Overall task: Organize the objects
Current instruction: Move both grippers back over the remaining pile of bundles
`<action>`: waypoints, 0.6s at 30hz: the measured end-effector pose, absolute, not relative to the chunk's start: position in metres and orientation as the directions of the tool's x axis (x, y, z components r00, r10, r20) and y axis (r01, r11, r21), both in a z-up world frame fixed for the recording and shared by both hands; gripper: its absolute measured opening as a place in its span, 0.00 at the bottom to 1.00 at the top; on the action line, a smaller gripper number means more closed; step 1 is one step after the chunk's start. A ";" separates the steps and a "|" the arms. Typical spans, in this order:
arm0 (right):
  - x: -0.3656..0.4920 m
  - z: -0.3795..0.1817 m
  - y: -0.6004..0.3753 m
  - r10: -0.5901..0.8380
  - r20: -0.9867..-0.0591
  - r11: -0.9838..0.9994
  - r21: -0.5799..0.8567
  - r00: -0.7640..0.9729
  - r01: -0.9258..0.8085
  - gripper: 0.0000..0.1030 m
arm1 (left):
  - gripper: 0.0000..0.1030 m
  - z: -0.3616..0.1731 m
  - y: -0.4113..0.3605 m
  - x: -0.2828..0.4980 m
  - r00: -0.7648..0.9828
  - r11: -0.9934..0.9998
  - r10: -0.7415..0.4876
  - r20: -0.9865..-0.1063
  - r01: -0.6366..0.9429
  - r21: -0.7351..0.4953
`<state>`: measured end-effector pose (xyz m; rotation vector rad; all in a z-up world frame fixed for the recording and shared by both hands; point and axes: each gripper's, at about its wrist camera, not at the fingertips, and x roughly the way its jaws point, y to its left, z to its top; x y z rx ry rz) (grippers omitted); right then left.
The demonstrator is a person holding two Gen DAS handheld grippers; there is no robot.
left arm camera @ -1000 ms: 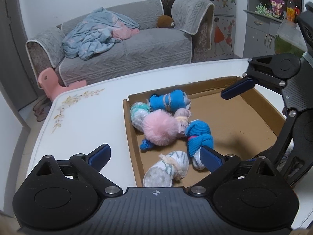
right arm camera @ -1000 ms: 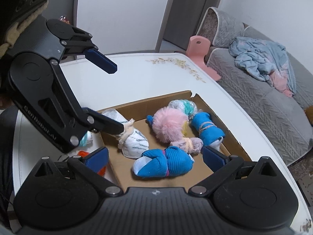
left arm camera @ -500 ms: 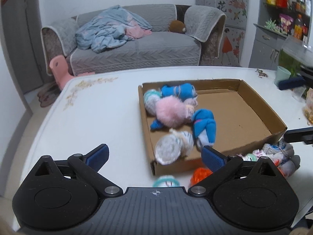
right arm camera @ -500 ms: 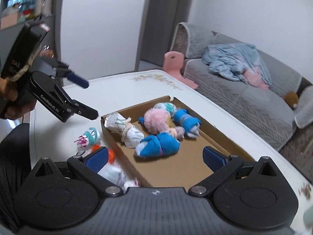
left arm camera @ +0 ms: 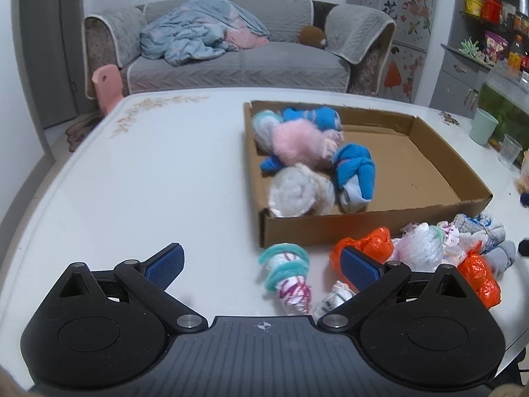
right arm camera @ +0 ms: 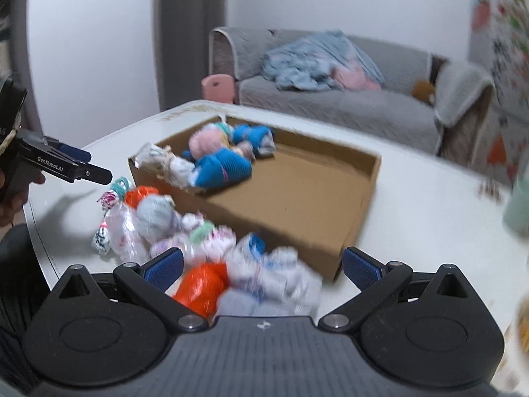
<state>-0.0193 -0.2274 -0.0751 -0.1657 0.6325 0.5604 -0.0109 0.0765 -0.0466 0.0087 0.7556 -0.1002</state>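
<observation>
The cardboard tray sits on the white table with several sock bundles packed into its left end, among them a fluffy pink one and a blue one; I read that crowding as leaving the bare cardboard on the right free for the rest. The unsorted pile lies on the table just outside the tray's near wall, orange bundles mixed in, and a teal-banded roll lies a little apart to its left. My left gripper hangs above that roll, jaws spread and holding nothing, which suits it as my next pick. My right gripper, also spread wide and empty, hovers over the near end of the pile, though that view is blurred.
</observation>
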 end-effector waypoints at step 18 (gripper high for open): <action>-0.022 -0.115 -0.264 0.383 -0.626 0.907 0.118 0.679 -0.403 0.87 | 0.90 -0.086 0.085 0.013 0.676 0.993 -0.107 -0.729 0.109 -0.045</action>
